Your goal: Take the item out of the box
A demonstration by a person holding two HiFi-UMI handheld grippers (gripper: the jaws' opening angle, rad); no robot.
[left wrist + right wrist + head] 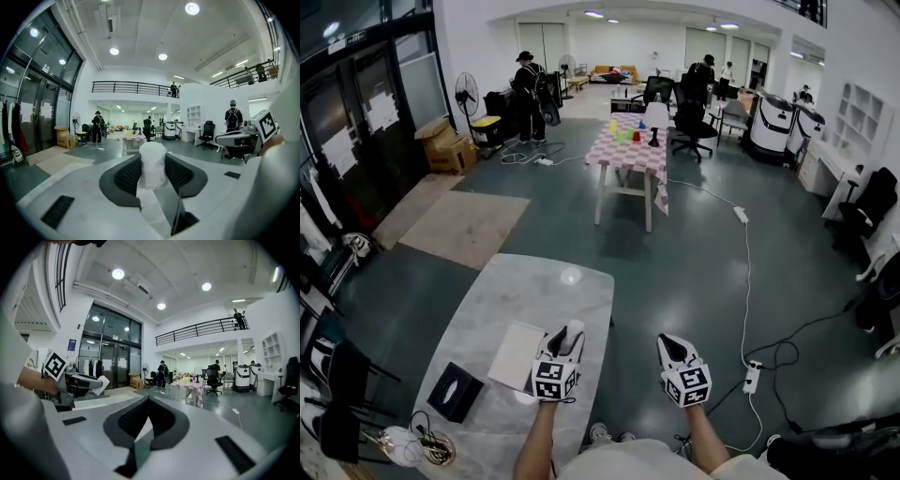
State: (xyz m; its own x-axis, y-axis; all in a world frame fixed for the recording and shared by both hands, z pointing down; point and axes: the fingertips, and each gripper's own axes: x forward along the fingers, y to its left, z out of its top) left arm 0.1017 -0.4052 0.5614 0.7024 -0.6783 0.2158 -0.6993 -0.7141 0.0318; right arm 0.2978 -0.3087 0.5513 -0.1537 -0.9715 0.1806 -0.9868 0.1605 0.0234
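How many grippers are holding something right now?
1: the left gripper, over the table, pinches a white tissue. The right gripper beside it is shut and empty.

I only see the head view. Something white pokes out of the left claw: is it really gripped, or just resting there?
Observer: Gripped. In the left gripper view a white tissue stands between the two dark pads of the left claw, and both press on it.
Operator: Is the right claw carrying anything too?
Observer: No. The right gripper view shows the right claw with its jaws closed tip to tip and nothing between them.
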